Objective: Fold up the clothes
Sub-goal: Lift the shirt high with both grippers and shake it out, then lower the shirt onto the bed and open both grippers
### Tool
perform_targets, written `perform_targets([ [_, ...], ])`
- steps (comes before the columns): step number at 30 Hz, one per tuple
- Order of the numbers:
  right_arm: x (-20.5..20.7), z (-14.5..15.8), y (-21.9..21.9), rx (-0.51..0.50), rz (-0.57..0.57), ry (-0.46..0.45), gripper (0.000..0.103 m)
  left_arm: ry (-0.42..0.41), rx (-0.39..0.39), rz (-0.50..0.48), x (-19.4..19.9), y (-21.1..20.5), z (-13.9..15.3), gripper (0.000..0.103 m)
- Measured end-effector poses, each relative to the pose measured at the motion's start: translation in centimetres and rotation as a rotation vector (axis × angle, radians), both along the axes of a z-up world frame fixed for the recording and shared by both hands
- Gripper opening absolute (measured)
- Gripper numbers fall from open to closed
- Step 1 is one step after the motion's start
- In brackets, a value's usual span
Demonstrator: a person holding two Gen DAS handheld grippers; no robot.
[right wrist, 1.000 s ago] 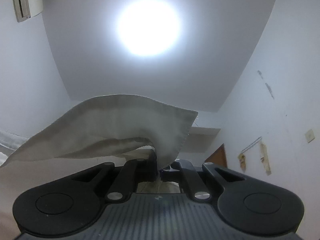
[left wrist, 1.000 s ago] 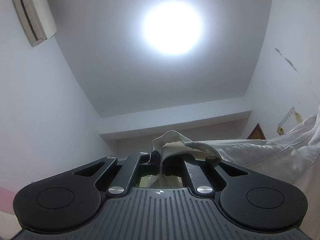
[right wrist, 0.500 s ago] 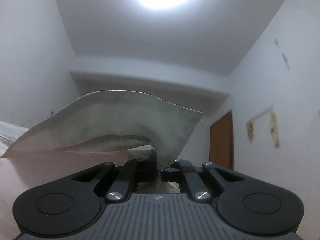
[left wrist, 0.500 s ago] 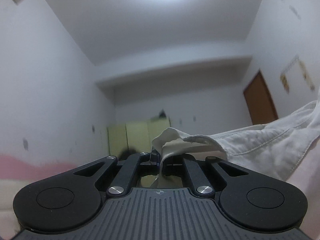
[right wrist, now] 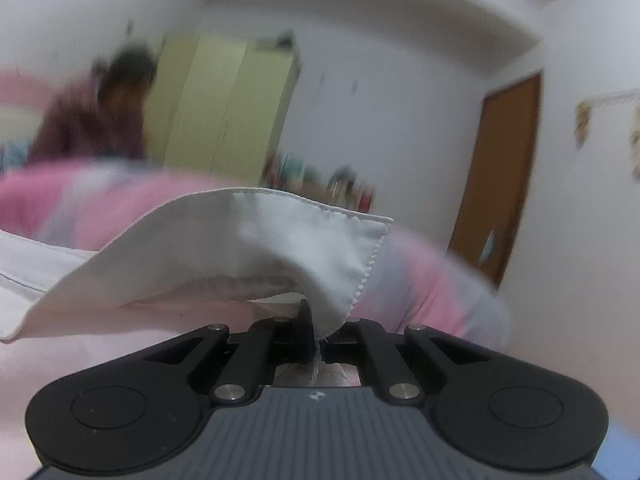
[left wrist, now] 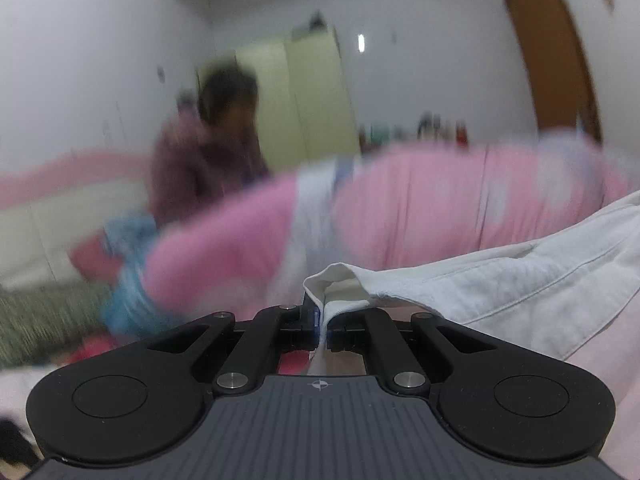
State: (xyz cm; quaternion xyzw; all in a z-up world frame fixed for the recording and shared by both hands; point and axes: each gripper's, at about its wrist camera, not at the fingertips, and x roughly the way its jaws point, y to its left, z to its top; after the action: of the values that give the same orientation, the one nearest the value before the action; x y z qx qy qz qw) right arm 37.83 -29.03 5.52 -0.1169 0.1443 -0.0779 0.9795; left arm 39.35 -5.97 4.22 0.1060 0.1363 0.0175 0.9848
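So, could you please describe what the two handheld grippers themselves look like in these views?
Both look alike. The left gripper and right gripper each have a dark grey ribbed body bearing a small white crosshair mark, two rounded matte black lobes with a circular recess in each, and black linkage bars joined by silver rivets. A blue patch shows on the left gripper's inner finger. No cables, hands or sleeves are visible.

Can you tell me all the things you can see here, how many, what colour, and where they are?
white garment: one, white, stretched between both grippers, its edges pinched.
pink bedding: one, pink with pale patches, behind the garment.
wardrobe: one, pale yellow-green, against the far wall.
door: one, brown, on the right wall.
person: one, blurred, in a dark top, in front of the wardrobe.
small bottles: several, mixed colours, too blurred to count, beyond the bedding.
left hand-held gripper: one, black, shut on the garment.
right hand-held gripper: one, black, shut on the garment.
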Motion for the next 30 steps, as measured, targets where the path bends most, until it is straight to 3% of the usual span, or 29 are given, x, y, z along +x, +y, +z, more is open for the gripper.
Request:
perform_targets([
  [4, 6.4, -7.5, -0.1, -0.006, 0.003, 0.168, 0.003, 0.190, 0.001, 0.018, 5.1, 0.5, -6.4, 0.003],
  [7, 9.4, -12.8, 0.3, -0.064, 0.007, 0.273, 0.003, 0.333, -0.043, -0.008, 7.8, 1.7, -10.2, 0.008],
  [12, 7.9, -14.1, 0.4, -0.244, 0.077, 0.316, 0.006, 0.484, -0.101, -0.064, 9.8, 3.7, -13.6, 0.024],
  [13, 7.5, -14.3, 0.4, -0.280, 0.091, 0.324, 0.011, 0.492, -0.107, -0.072, 9.8, 4.0, -13.9, 0.027],
  [14, 7.2, -14.5, 0.4, -0.316, 0.105, 0.332, 0.016, 0.504, -0.122, -0.082, 9.8, 4.5, -13.4, 0.037],
  [15, 6.9, -14.7, 0.4, -0.353, 0.120, 0.340, 0.030, 0.515, -0.138, -0.093, 9.8, 4.9, -12.8, 0.048],
  [16, 6.5, -15.0, 0.4, -0.389, 0.134, 0.347, 0.046, 0.529, -0.167, -0.105, 9.6, 5.4, -12.3, 0.053],
  [19, 5.5, -15.6, 0.4, -0.498, 0.177, 0.370, 0.063, 0.541, -0.250, -0.141, 8.7, 6.7, -10.9, 0.066],
  [22, 4.1, -15.6, 0.4, -0.583, 0.216, 0.387, 0.071, 0.539, -0.295, -0.158, 7.1, 7.7, -9.5, 0.075],
  [25, 2.1, -13.4, -0.4, -0.571, 0.223, 0.375, 0.074, 0.519, -0.317, -0.169, 5.4, 8.7, -8.6, 0.078],
  [27, 1.0, -11.9, -0.7, -0.508, 0.209, 0.358, 0.074, 0.499, -0.323, -0.175, 4.2, 9.2, -8.1, 0.078],
  [30, -0.1, -8.4, -1.3, -0.271, 0.217, 0.322, 0.074, 0.492, -0.352, -0.205, 3.5, 9.6, -7.6, 0.076],
])
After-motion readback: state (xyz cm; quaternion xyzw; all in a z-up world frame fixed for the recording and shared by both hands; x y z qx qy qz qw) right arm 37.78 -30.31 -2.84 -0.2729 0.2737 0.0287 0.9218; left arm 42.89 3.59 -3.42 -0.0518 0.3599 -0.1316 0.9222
